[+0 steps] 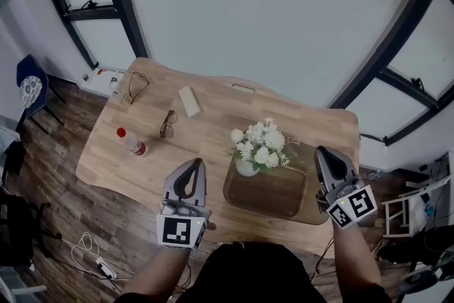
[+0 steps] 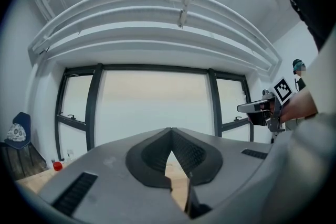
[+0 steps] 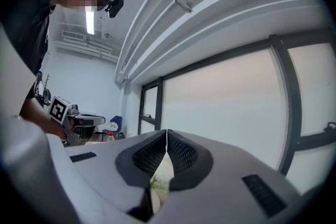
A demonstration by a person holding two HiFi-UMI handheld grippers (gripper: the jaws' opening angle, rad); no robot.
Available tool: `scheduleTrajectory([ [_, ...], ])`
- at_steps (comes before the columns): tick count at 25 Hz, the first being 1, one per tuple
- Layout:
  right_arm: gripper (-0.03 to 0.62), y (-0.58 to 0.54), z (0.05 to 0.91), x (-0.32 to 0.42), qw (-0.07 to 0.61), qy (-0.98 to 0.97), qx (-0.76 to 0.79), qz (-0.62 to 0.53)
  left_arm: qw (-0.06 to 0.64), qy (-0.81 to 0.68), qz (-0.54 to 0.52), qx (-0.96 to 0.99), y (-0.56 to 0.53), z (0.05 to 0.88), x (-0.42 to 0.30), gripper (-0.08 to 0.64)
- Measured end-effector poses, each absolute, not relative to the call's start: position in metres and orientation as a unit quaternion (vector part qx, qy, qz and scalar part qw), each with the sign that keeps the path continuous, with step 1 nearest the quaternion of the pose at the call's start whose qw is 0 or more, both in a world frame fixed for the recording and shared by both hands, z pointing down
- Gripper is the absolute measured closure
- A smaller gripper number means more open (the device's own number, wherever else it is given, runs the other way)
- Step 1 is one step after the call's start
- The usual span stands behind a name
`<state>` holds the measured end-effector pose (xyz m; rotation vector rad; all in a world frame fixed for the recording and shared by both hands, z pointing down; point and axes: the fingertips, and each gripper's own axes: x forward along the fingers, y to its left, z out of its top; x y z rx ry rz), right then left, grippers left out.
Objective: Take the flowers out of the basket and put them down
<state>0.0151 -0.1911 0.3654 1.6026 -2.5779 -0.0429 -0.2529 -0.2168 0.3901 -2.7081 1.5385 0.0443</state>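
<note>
The flowers [image 1: 259, 145], a white bunch in a small white pot, stand at the upper left end of the basket [image 1: 278, 201], just right of centre in the head view. The basket is a brown, shallow one on the near right part of the table [image 1: 213, 117].

The left gripper [image 1: 194, 162] is at lower centre-left, its tip just left of the basket and apart from it. The flowers lie up and to the right of that tip, not touching it. The right gripper [image 1: 322, 151] is at the right, over the basket's right rim. The flowers are to its left, near but clear of it, so the bunch sits between the two tools.

In the left gripper view the left gripper [image 2: 171, 136] has its jaw tips pressed together. Only table wood shows through the slit below them, and nothing is held. In the right gripper view the right gripper [image 3: 167, 138] is likewise closed tip to tip. A scrap of green and white shows through the gap beneath, and nothing is gripped.

The only print is the black-and-white square markers on each gripper's cube. Toward the upper left of the table lie a bottle [image 1: 132, 142] with a red cap, two pairs of glasses [image 1: 168, 123] and a white block [image 1: 189, 101]. Any label on the bottle is too small to read.
</note>
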Motion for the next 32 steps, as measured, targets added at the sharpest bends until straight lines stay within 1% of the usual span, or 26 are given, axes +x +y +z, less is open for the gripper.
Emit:
scheduleTrajectory([
  [8,0.571,-0.208,0.454,0.02,0.071,-0.859,0.505,0.041,0.015,0.518,0.023,-0.855,-0.224,0.392,-0.255,0.555],
  [15,0.571,-0.214,0.533,-0.002,0.137,-0.879,0.449,0.082,0.017,0.536,-0.001,-0.844,-0.225,0.401,-0.257,0.555],
  [19,0.571,-0.22,0.56,-0.018,0.165,-0.891,0.414,0.091,0.01,0.546,-0.017,-0.837,-0.224,0.409,-0.262,0.555],
  [24,0.568,-0.233,0.577,-0.028,0.178,-0.896,0.399,0.085,0.01,0.559,-0.026,-0.828,-0.225,0.412,-0.269,0.555],
  [25,0.559,-0.236,0.58,-0.03,0.179,-0.896,0.397,0.084,0.009,0.563,-0.027,-0.826,-0.225,0.412,-0.272,0.555],
  [26,0.533,-0.239,0.584,-0.032,0.18,-0.897,0.394,0.087,0.009,0.567,-0.028,-0.823,-0.225,0.412,-0.274,0.555],
  [27,0.48,-0.241,0.588,-0.035,0.18,-0.899,0.389,0.092,0.009,0.57,-0.029,-0.821,-0.225,0.413,-0.277,0.555],
  [28,0.408,-0.244,0.592,-0.038,0.18,-0.901,0.383,0.097,0.009,0.574,-0.031,-0.819,-0.225,0.413,-0.279,0.555],
  [29,0.368,-0.247,0.595,-0.042,0.18,-0.903,0.378,0.1,0.008,0.577,-0.034,-0.816,-0.225,0.414,-0.282,0.555],
  [30,0.35,-0.25,0.596,-0.046,0.178,-0.905,0.372,0.099,0.007,0.581,-0.036,-0.813,-0.224,0.415,-0.285,0.555],
  [32,0.339,-0.255,0.595,-0.054,0.17,-0.912,0.36,0.093,0.004,0.588,-0.041,-0.808,-0.222,0.415,-0.29,0.555],
])
